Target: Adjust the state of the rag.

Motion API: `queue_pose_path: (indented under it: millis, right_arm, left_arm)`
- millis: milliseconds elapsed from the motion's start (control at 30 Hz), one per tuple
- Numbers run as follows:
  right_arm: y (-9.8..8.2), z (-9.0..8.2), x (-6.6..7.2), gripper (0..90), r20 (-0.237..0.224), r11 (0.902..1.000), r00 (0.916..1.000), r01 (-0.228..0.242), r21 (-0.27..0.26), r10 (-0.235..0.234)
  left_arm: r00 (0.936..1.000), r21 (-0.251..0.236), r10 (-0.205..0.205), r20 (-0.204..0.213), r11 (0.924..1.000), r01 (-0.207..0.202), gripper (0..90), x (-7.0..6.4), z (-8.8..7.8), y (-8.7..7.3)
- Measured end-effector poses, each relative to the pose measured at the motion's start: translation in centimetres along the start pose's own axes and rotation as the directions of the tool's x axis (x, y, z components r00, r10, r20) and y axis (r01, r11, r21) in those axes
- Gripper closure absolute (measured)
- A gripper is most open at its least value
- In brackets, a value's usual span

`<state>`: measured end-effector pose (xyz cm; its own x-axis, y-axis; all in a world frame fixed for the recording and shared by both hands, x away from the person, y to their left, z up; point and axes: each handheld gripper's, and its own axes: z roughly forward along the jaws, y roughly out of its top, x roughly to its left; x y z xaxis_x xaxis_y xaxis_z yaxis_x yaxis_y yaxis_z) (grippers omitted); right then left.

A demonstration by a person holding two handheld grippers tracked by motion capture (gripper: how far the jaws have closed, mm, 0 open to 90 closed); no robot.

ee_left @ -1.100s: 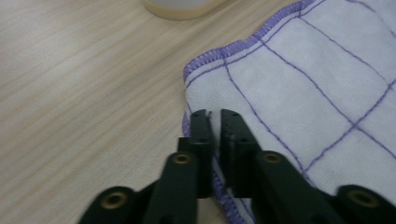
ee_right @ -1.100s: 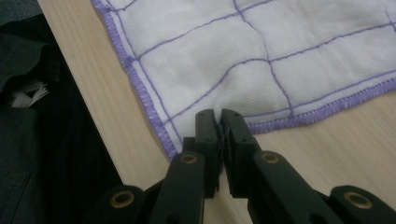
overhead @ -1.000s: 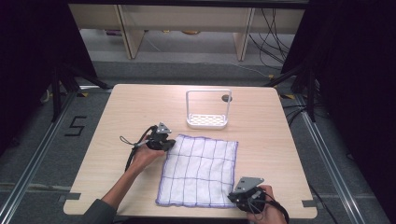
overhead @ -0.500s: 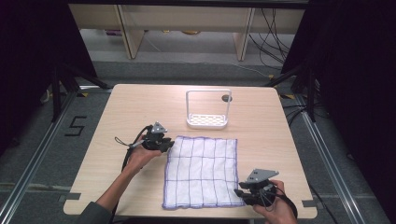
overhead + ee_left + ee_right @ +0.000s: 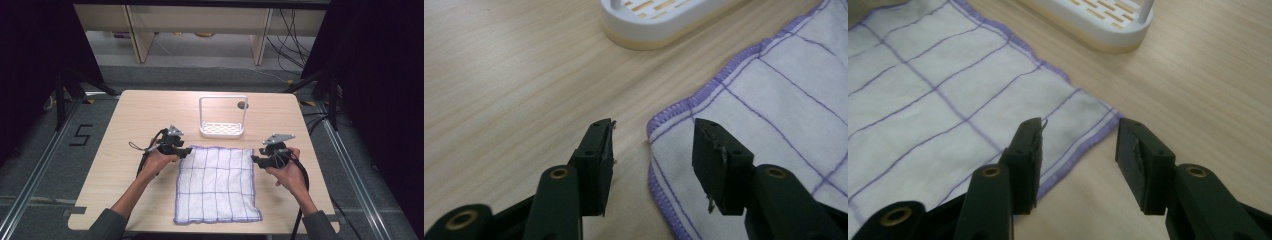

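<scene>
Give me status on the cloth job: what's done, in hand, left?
Done: the cloth lies flat and spread on the table, in front of the rack. In hand: nothing is gripped. The left claw and right claw have just been opening, each poised over a far corner with its pads off the fabric. Left: probably closing on those corners, perhaps to fold.

A wooden table (image 5: pixel 125 150) bears a checked cloth (image 5: pixel 217 185) and white rack (image 5: pixel 222 131).
</scene>
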<state>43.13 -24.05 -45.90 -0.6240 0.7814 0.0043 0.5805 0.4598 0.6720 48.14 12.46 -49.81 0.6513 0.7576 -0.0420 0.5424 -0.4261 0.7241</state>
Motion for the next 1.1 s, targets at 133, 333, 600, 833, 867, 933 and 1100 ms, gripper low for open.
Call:
queue_pose_path:
  millis: [133,333,600,833,867,933,1100]
  right_arm:
    - [1.3,1.9,-0.9,53.3,0.016,0.9995,0.9998,0.008,0.032,-0.008]
    - [2.4,5.3,-1.5,52.8,0.010,0.9968,0.9999,-0.005,0.080,0.004]
    - [2.1,6.6,-1.4,54.5,0.010,0.9949,0.9998,0.015,0.099,-0.016]
    - [1.9,6.7,-1.5,82.6,-0.062,0.9946,0.9980,-0.001,0.103,0.008]
    - [1.9,6.7,-1.5,82.6,-0.062,0.9946,0.9980,-0.001,0.103,0.008]
    - [2.0,6.7,-1.5,85.4,-0.071,0.9973,0.9975,0.006,0.073,-0.001]
    - [2.8,5.4,-1.6,86.1,-0.066,0.9989,0.9978,0.008,0.045,-0.005]
  left_arm:
    - [0.9996,-0.013,-0.026,0.013,0.9996,0.026,48.5,0.3,0.2,0.0]
    - [0.9995,0.008,-0.025,0.019,0.9997,0.025,47.0,0.2,0.9,0.1]
    - [0.9992,0.023,-0.006,0.038,0.9997,0.005,51.4,-0.5,1.6,0.1]
    - [0.9971,0.003,0.013,0.076,0.9999,-0.013,83.2,-0.6,2.0,0.1]
    - [0.9968,0.002,0.017,0.078,0.9999,-0.017,83.2,-0.6,2.0,0.1]
    - [0.9974,-0.015,0.025,0.068,0.9996,-0.024,84.6,-0.4,1.6,0.2]
    - [0.9979,-0.055,0.028,0.059,0.9982,-0.025,84.6,-0.2,0.5,0.8]
